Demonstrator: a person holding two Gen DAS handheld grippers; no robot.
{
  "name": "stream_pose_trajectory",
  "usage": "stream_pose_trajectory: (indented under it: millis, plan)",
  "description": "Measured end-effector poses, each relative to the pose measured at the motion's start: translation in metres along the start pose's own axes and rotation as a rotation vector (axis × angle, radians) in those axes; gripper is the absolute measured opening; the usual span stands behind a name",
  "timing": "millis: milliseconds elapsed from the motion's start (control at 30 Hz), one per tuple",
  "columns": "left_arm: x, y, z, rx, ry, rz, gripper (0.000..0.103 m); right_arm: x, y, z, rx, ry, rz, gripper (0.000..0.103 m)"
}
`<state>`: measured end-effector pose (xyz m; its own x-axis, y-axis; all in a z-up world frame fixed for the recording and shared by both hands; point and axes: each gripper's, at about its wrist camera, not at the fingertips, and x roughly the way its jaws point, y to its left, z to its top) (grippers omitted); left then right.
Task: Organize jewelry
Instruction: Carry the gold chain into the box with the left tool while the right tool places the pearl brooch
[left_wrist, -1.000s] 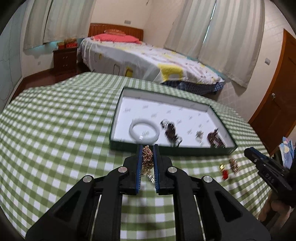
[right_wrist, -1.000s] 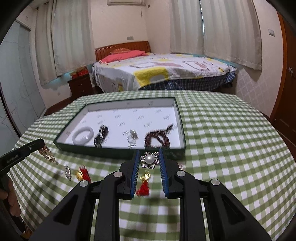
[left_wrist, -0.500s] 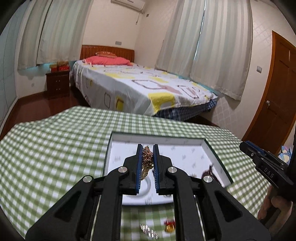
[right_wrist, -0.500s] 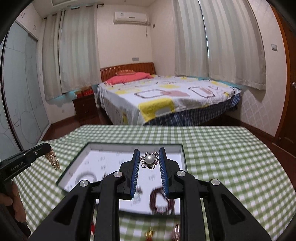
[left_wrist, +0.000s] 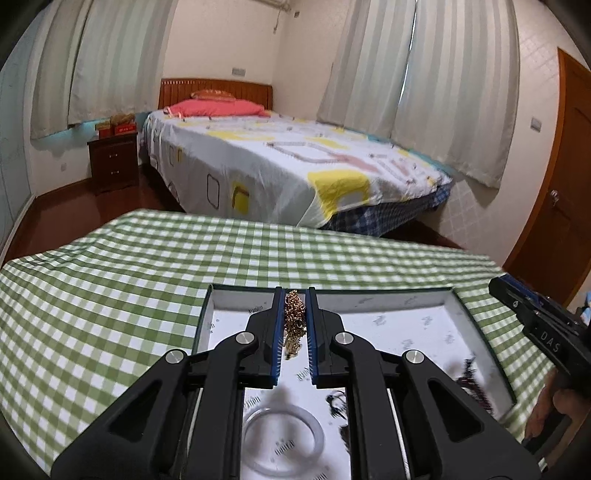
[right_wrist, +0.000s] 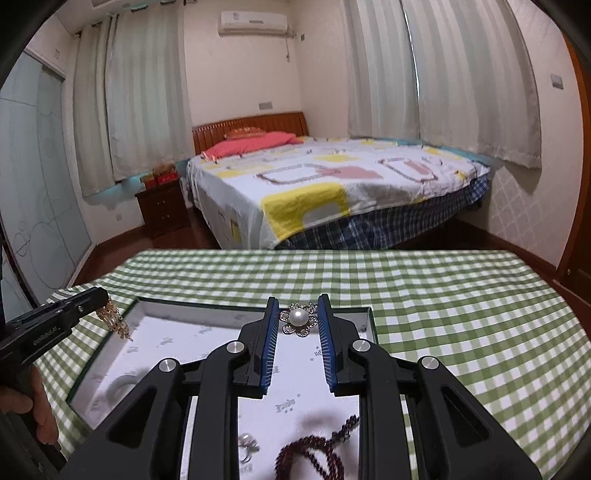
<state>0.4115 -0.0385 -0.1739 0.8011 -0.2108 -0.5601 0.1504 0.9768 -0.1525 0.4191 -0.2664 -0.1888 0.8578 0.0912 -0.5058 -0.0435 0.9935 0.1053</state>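
- Left gripper (left_wrist: 294, 314) pinching gold chain piece (left_wrist: 294, 319), held over tray (left_wrist: 469, 314) near its far edge.
- Right gripper (right_wrist: 298, 319) pinching pearl flower brooch (right_wrist: 298, 318) above same tray.
- In tray: white bangle (left_wrist: 284, 441), dark red bead strand (right_wrist: 314, 448).
- Tray sits on green-checked surface (left_wrist: 110, 295).

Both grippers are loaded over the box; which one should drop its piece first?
Either, marginally right: the right gripper holds its pearl flower brooch above bare lining of the green-rimmed white box; the left gripper's gold chain earring hangs nearer the rim.
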Motion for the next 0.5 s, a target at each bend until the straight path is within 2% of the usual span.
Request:
stream_pose_trajectory:
  millis: [233, 433, 500]
  plan:
    - [0.047, 0.014, -0.002, -0.032, 0.119, 0.008, 0.011, 0.041, -0.008, -0.003, 0.013, 0.115, -0.013, 0.022]
    - [0.068, 0.017, -0.005, -0.033, 0.212, 0.009, 0.011, 0.057, -0.009, -0.004, 0.011, 0.200, -0.016, 0.022]
    - [0.071, 0.019, -0.005, -0.037, 0.220, 0.014, 0.013, 0.062, -0.009, -0.005, 0.014, 0.235, -0.017, 0.023]
